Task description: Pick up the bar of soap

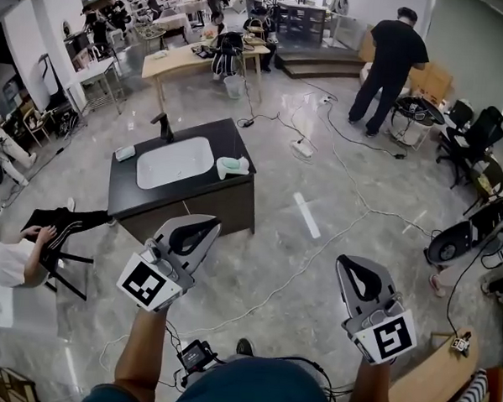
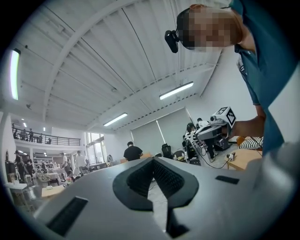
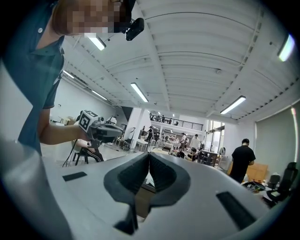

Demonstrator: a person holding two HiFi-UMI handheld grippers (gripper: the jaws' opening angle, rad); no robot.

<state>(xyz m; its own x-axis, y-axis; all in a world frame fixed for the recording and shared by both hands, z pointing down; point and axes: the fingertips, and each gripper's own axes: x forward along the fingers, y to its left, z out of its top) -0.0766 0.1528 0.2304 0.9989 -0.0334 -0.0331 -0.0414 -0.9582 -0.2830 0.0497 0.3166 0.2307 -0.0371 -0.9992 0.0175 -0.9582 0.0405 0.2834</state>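
Left claw [image 1: 210, 226] and right claw [image 1: 344, 264] level, closed

Small pale item [image 1: 125, 153] beside sink [image 1: 178, 163], indistinct

A dark table [image 1: 124, 185] is standing on a polished grey floor [image 1: 306, 274], seen from the head view. A white basin [image 1: 175, 161] is sitting sunk into the middle of its top, and a black faucet [image 1: 164, 127] is rising at the far edge behind it. A small pale bar [image 1: 125, 152], seemingly the soap, is lying near the left edge, just beside the basin. A crumpled green cloth [image 1: 232, 165] is resting toward the right edge, close to the basin's other side.
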